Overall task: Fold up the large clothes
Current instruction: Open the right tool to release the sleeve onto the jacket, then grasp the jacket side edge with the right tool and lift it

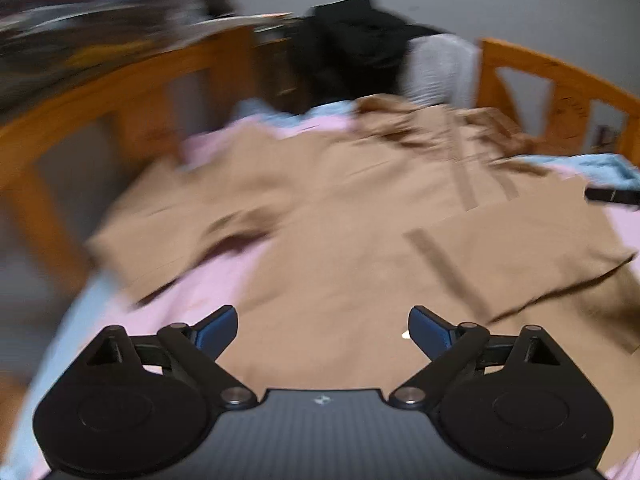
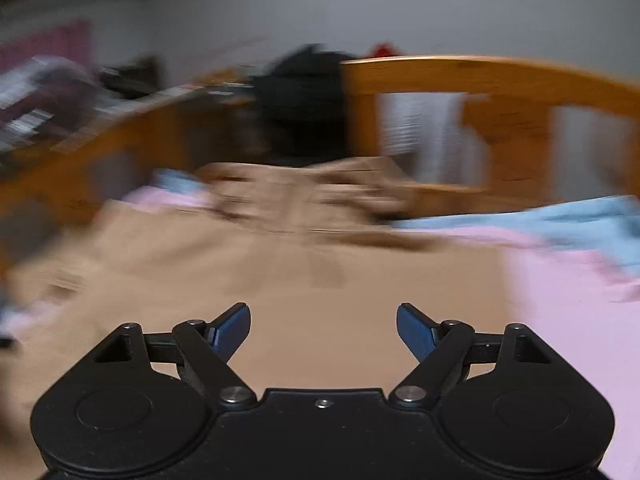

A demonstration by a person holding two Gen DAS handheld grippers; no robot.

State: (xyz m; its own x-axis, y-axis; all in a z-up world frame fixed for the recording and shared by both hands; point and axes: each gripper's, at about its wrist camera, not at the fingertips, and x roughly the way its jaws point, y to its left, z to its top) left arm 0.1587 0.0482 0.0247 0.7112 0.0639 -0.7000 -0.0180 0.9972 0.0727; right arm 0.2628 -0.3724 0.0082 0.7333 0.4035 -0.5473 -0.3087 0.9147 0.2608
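Jaws apart on both grippers, nothing between the blue pads on either side. Our left gripper [image 1: 323, 330] hangs above the near part of the tan garment [image 1: 340, 216], fingers spread wide, cloth lying flat below them and not pinched. Our right gripper [image 2: 324, 330] shows the same: pads clear of the fabric, tan cloth [image 2: 280, 280] visible in the gap. The garment lies spread across the pink sheet [image 1: 208, 280] on the bed, most of it flat, with a flap already laid over on the right side of the left view and a bunched, wrinkled part at the far end near the wooden bed frame [image 1: 120, 92]. A blue blanket [image 2: 560, 220] edges the pink sheet on the right of the right view. We judge the open jaws mean one fold has been let go and we are between grips; both views are blurred, so seams and edges are hard to place. The cloth sits in the middle of the bed, probably so both sides stay within reach. Dark clothes [image 1: 352, 48] are piled beyond the frame, well apart from the work. The next grip likely wants a clean edge or corner, which we cannot yet pick out.
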